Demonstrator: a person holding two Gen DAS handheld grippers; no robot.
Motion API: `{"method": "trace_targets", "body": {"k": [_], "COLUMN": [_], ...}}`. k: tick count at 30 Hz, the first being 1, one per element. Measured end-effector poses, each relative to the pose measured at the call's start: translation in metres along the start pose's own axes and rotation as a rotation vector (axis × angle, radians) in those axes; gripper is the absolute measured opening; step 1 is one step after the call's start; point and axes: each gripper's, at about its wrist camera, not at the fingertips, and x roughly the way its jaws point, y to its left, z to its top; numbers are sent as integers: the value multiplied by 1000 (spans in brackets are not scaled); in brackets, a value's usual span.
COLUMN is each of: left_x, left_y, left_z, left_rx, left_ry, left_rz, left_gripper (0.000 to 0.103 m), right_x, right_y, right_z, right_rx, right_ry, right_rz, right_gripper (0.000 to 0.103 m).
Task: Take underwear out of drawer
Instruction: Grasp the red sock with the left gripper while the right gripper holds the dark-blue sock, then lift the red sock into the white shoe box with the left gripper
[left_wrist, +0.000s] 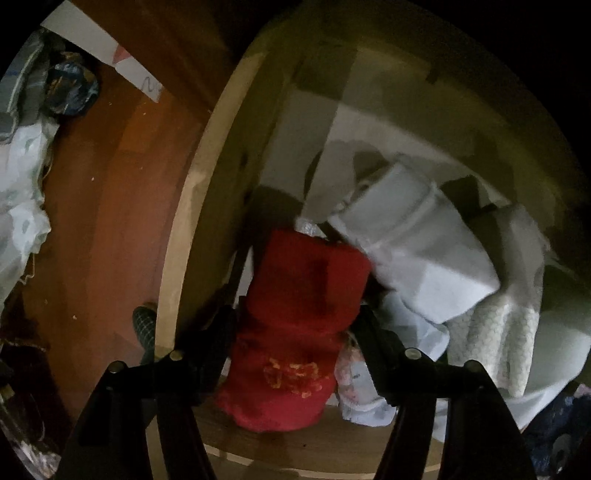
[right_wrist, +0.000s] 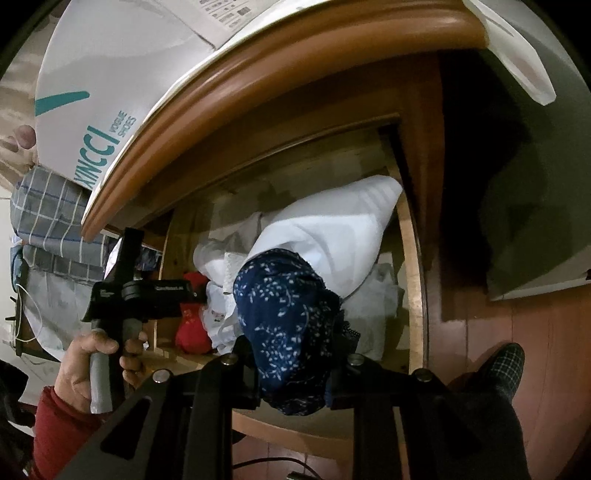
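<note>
A red folded underwear (left_wrist: 291, 369) with gold embroidery lies at the left end of the open wooden drawer (left_wrist: 192, 206). My left gripper (left_wrist: 295, 315) points straight down over it, with a finger touching each side of the red cloth. The red underwear (right_wrist: 192, 328) also shows in the right wrist view, beside the hand (right_wrist: 96, 354) that holds the left tool. My right gripper (right_wrist: 295, 373) is shut on a dark blue underwear (right_wrist: 288, 314) with small white specks. It holds this bunched above the drawer's front edge.
White folded clothes (left_wrist: 417, 243) fill the drawer's right part, and a white bundle (right_wrist: 332, 225) lies at the back. A white shoe box (right_wrist: 110, 92) sits on the cabinet top. On the wooden floor (left_wrist: 103, 221) are plastic bags (left_wrist: 18, 184) and a checked slipper (right_wrist: 506, 365).
</note>
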Motion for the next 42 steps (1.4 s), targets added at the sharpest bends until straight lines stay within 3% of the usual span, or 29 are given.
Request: {"method": "trace_targets", "body": {"k": [1, 6, 13, 23, 28, 33, 42], "left_x": [0, -1, -26, -46, -50, -51, -104], "left_y": [-1, 15, 31, 45, 51, 48, 48], "left_z": [1, -2, -20, -24, -32, -38, -62], "left_rx": [1, -54, -55, -95, -174, -156, -84], "left_ry": [-9, -41, -127, -136, -175, -186, -313], "left_rz": [1, -69, -153, -236, -285, -261, -266], "left_gripper": [39, 27, 27, 29, 26, 21, 20], "right_x": [0, 0, -2, -2, -3, -2, 1], "right_y": [0, -2, -3, -6, -7, -6, -1], "right_z": [0, 1, 0, 1, 1, 1, -1], "right_rx": [1, 7, 12, 17, 20, 16, -9], "right_ry": [0, 0, -5, -2, -4, 0, 2], "right_rz": [1, 3, 11, 14, 16, 14, -34], "right_gripper": [22, 22, 22, 22, 22, 22, 22]}}
